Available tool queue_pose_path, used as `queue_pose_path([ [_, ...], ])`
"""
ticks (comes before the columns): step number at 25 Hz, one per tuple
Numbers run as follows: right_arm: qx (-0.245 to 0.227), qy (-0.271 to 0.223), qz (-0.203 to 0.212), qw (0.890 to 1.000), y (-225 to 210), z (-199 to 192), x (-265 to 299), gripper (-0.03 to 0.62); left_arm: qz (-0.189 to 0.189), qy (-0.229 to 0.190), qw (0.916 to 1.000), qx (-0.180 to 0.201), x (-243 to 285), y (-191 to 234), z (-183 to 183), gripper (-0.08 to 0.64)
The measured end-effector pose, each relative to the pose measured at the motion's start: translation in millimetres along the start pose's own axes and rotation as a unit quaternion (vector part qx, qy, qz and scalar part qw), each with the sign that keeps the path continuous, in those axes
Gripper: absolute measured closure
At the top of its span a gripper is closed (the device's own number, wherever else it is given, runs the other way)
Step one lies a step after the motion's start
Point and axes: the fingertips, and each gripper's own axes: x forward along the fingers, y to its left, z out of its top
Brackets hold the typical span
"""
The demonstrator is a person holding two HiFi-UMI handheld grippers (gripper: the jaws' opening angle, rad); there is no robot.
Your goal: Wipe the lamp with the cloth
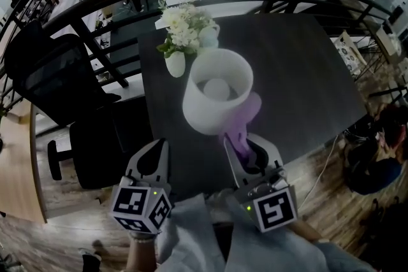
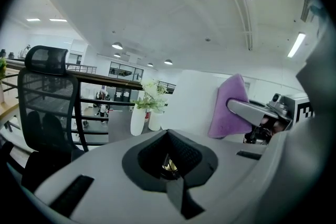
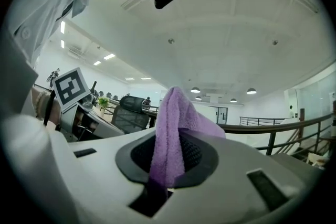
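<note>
Cloth [image 3: 167,136], purple, sits clamped between the fingers of the right gripper [image 1: 247,151], touching the lamp [image 1: 213,105] shade. The left gripper [image 1: 150,162] has its fingers together, empty.

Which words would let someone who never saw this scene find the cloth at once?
Start at the dark table and find the big white lamp shade near its front edge. Against the shade's right side is the cloth, clamped in the right hand-held gripper. It is the only purple, soft thing; the vase and flowers behind are white.
</note>
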Motion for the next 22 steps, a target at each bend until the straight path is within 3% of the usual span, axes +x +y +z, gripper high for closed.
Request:
queue_pose_path([
  [7,-0.025,-0.007,0.043,0.999,34.0,5.3,9.1,0.541,0.016,-0.008,0.9998,-0.006,-11.4,13.5,-3.2,0.549],
  [17,-0.015,-0.026,0.118,0.993,91.7,18.3,32.2,0.541,0.05,-0.016,0.9984,-0.021,-27.6,36.8,-7.8,0.549],
  [22,-0.008,-0.057,0.132,0.99,103.5,36.2,54.9,0.541,0.068,-0.02,0.9971,-0.03,-37.1,46.0,-9.9,0.549],
])
